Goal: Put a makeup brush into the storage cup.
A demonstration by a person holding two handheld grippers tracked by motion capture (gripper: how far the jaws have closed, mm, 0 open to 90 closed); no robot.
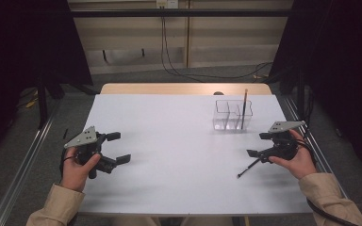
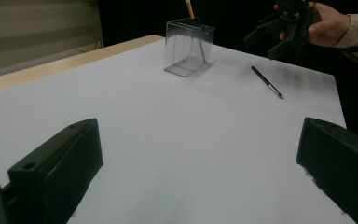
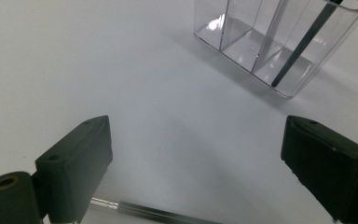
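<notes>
The right tool (image 1: 259, 144) hangs low over the right side of the white table (image 1: 169, 155), its jaws spread wide and holding nothing. Just beneath and before it lies a thin black brush (image 1: 248, 167), flat on the table, its pale tip pointing toward the person. In the right gripper view the brush (image 3: 154, 212) crosses the bottom edge between the jaws, cut off by the frame and partly hidden behind the left jaw, so its full length cannot be made out there. The left tool (image 1: 115, 147) is held over the left side, likewise released and empty, well apart from the brush. Toward the far right stands a clear divided holder (image 1: 233, 114), its walls hard to trace against the table; a dark pencil (image 1: 243, 109) leans upright in its right compartment.
</notes>
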